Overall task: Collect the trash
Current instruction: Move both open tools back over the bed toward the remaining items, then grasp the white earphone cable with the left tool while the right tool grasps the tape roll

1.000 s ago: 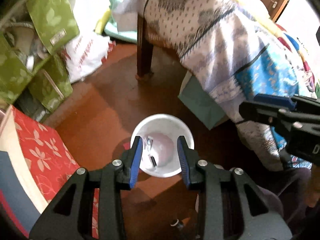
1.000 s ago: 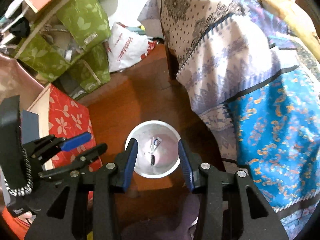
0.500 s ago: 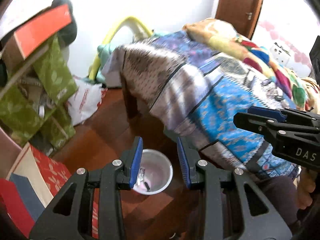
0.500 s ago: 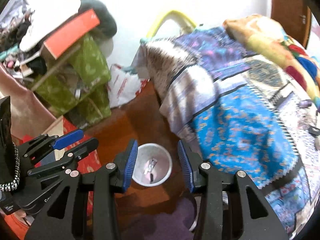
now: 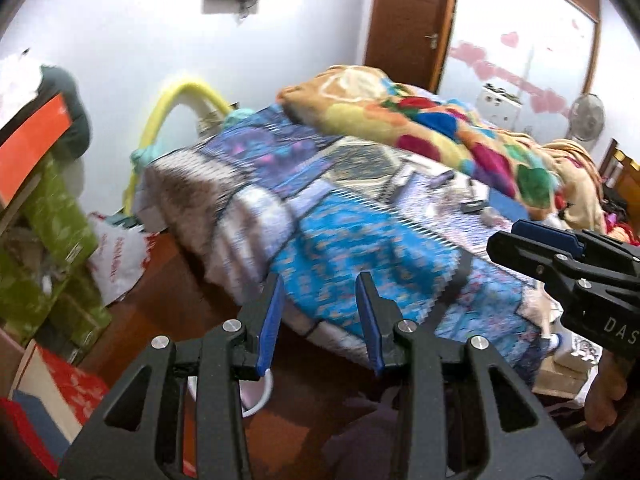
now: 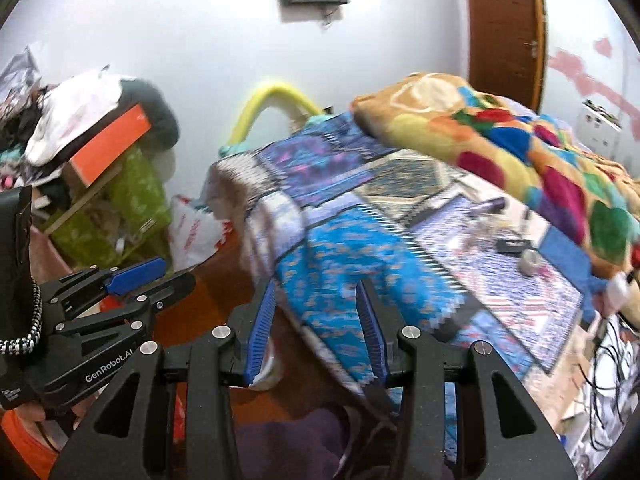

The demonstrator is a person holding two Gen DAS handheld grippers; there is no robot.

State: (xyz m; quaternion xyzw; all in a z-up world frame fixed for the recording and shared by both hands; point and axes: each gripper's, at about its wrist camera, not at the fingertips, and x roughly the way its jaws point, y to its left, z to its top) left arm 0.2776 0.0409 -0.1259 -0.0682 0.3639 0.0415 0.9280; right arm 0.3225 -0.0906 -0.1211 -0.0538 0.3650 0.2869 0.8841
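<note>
My left gripper (image 5: 319,294) is open, with nothing between its blue pads, and points over the edge of a bed with a blue patterned sheet (image 5: 360,248). My right gripper (image 6: 316,298) is open and empty too, held beside it; each shows in the other's view, the right gripper (image 5: 560,258) and the left gripper (image 6: 156,278). The white bin (image 5: 262,394) stands on the floor below, mostly hidden behind my fingers; only a bit of the bin's rim (image 6: 267,374) shows. Small loose items lie on the sheet: a dark flat piece (image 6: 510,246) and a grey round thing (image 6: 530,262).
A bright patchwork blanket (image 5: 440,128) is heaped along the bed's far side. Green boxes (image 5: 52,240) and an orange box (image 6: 108,146) are stacked at the left, with a white plastic bag (image 5: 116,264) on the brown floor. A wooden door (image 5: 408,20) is behind the bed.
Both grippers have risen and tipped up from over the white bin to face the bed. The bin has slid to the bottom of both views, behind the fingers. The jaws look unchanged.
</note>
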